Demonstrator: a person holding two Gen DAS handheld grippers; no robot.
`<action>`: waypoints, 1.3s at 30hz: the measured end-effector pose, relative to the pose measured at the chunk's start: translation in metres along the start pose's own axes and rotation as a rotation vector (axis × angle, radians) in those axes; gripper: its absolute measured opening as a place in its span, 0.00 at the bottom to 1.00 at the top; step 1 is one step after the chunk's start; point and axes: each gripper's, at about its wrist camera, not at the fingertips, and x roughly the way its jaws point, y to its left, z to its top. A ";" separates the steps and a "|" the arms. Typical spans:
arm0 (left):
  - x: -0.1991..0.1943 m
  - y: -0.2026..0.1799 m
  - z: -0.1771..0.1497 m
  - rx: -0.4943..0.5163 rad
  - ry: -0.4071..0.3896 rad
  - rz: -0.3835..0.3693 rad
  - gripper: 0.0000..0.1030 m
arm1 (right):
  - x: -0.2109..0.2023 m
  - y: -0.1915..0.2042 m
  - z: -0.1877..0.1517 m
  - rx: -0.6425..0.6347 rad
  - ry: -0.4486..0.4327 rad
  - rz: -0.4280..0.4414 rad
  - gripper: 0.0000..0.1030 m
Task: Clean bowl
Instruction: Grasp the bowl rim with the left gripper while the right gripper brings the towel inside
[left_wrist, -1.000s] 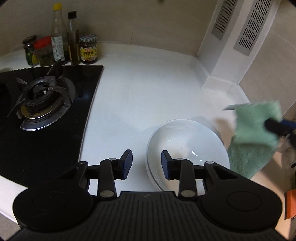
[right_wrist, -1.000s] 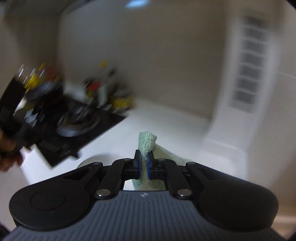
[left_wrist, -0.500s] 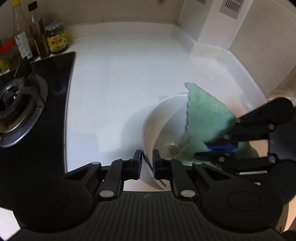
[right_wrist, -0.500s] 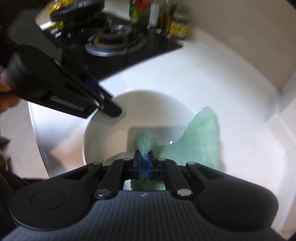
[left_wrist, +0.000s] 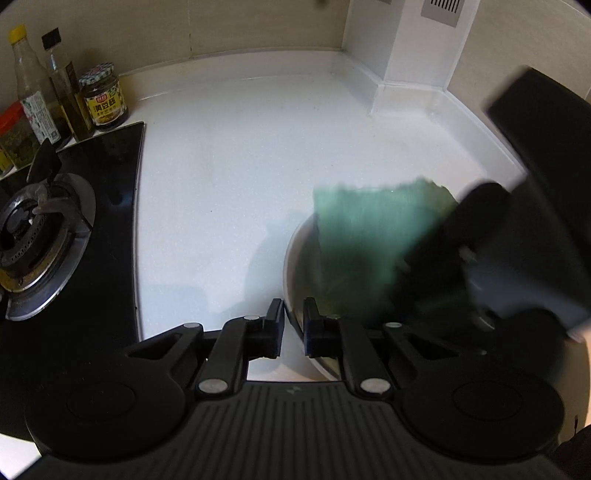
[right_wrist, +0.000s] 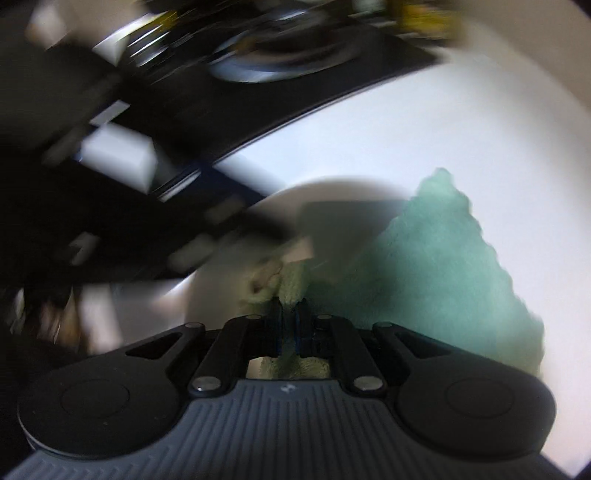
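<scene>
— Both black two-finger grippers are seen at work: the left gripper (left_wrist: 293, 325) is pinched on the near rim of the round white ceramic bowl (left_wrist: 295, 251), one finger outside the wall and one inside, while the right gripper (right_wrist: 289, 325) is pressed together on a fold of the green terry cloth (right_wrist: 443, 266)

— And where is the bowl found?

— On the white speckled countertop (left_wrist: 229, 177), well to the right of the black glass hob (left_wrist: 110, 206) with its steel burner ring, and well apart from the sauce jar with the yellow label (left_wrist: 104, 98) and the bottles at the back wall

— How far along is the cleaning judged to be?

— Wiping is judged to be under way; the cloth is spread inside the bowl and over its far edge, and both cloth and right gripper are heavily blurred. No residue can be made out, though most of the inner surface is hidden by the cloth, so completion cannot be confirmed. More of the wall and base is probably left to be covered, and the cloth lifted out afterwards
</scene>
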 end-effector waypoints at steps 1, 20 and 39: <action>0.000 0.000 0.000 0.002 0.000 -0.003 0.06 | -0.001 0.001 -0.004 -0.019 0.036 -0.001 0.05; 0.004 -0.007 -0.001 0.001 -0.007 0.036 0.04 | -0.044 -0.006 -0.045 -0.039 0.005 -0.121 0.04; 0.004 -0.007 -0.002 -0.011 -0.016 0.025 0.04 | -0.112 -0.050 -0.096 0.362 -0.505 -0.173 0.04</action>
